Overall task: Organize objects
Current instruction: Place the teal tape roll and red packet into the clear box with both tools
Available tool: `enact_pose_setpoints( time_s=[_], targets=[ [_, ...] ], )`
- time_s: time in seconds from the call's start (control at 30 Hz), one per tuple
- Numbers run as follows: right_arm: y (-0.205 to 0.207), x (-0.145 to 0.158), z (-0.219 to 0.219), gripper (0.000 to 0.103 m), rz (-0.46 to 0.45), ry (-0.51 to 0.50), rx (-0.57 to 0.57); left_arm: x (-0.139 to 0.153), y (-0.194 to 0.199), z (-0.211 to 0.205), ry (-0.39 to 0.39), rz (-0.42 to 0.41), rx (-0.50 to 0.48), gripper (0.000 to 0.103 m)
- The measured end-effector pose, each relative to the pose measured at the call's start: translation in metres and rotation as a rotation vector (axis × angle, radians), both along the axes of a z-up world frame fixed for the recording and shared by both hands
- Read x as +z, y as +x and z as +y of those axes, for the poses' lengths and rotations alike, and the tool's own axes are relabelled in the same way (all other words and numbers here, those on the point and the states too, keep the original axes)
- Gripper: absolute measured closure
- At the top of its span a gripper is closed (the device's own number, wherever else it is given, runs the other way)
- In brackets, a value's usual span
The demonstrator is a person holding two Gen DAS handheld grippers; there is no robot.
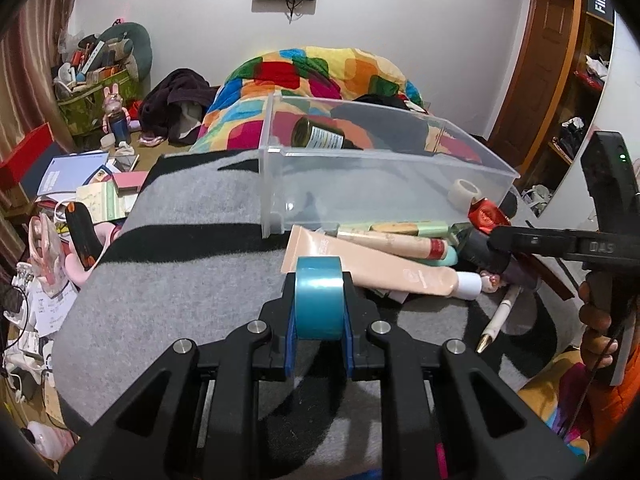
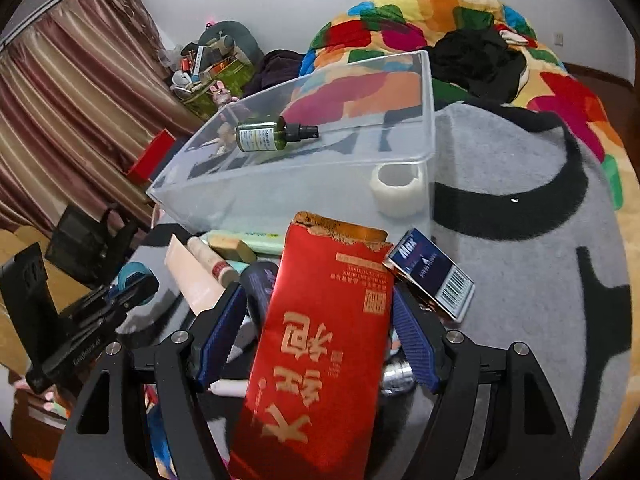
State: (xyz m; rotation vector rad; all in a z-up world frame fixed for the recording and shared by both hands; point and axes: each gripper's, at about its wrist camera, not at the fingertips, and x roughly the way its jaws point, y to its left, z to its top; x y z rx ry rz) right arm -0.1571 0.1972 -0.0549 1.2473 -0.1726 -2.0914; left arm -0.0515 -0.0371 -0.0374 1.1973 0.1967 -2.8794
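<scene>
As two hand-held grippers work over a grey-and-black blanket [image 1: 192, 264], each already carries a load: the left gripper [image 1: 319, 300] has its blue pads pressed against the sides of a teal tape roll [image 1: 319, 296], and the right gripper [image 2: 320, 320] pinches a torn-topped red packet [image 2: 320, 344] between its blue fingers [image 2: 412, 340].

Just beyond the tongs lies the unsorted pile. It counts one large beige tube [image 1: 372, 268], at least two slimmer pale tubes stacked across it, one white pen [image 1: 496, 320] and one navy box [image 2: 430, 276] with a barcode, touching the packet's right edge; other small pieces underneath are too hidden to count.

Directly behind the pile stands the single clear plastic bin [image 1: 276, 184], which holds two things so far: one green spray bottle [image 2: 266, 134] lying on its side toward the far wall, and one white tape roll [image 2: 398, 188] in the near right corner. A multicoloured quilt [image 2: 420, 20] fills the background.

The step in hand appears to be dropping both held items into the bin. To do it well, each gripper would need to clear the near wall fully before letting go, with the tall packet raised enough that its lower end does not catch the rim, and the teal roll released low so it does not roll into the bottle.
</scene>
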Motion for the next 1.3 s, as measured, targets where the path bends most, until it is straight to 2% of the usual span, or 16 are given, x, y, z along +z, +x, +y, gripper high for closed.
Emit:
enact_pose_setpoints(
  time_s=[0.07, 0.13, 0.33, 0.5, 0.77, 1.03, 1.3],
  targets=[
    [0.0, 0.002, -0.001, 0.049, 0.0, -0.014, 0.008, 0.004, 0.0, 0.001, -0.003, 0.01, -0.003, 0.086],
    [0.002, 0.005, -0.001, 0.05, 0.024, 0.004, -0.004, 0.009, 0.0, 0.003, -0.006, 0.024, -0.007, 0.086],
    [0.016, 0.02, -0.004, 0.051, 0.114, 0.031, -0.006, 0.024, -0.004, 0.005, -0.013, 0.063, -0.009, 0.086],
    [0.025, 0.045, -0.008, 0.051, 0.192, 0.024, 0.006, 0.036, -0.014, 0.007, -0.024, 0.09, -0.005, 0.086],
    [0.011, 0.075, -0.017, 0.051, 0.275, 0.023, -0.018, 0.055, -0.038, 0.002, -0.033, 0.134, 0.007, 0.086],
    [-0.024, 0.077, -0.034, 0.051, 0.259, 0.061, -0.015, 0.056, -0.073, 0.005, -0.054, 0.105, -0.011, 0.086],
    [-0.056, 0.066, -0.058, 0.051, 0.224, 0.144, 0.013, 0.04, -0.107, 0.004, -0.051, 0.016, -0.012, 0.086]
  ],
)
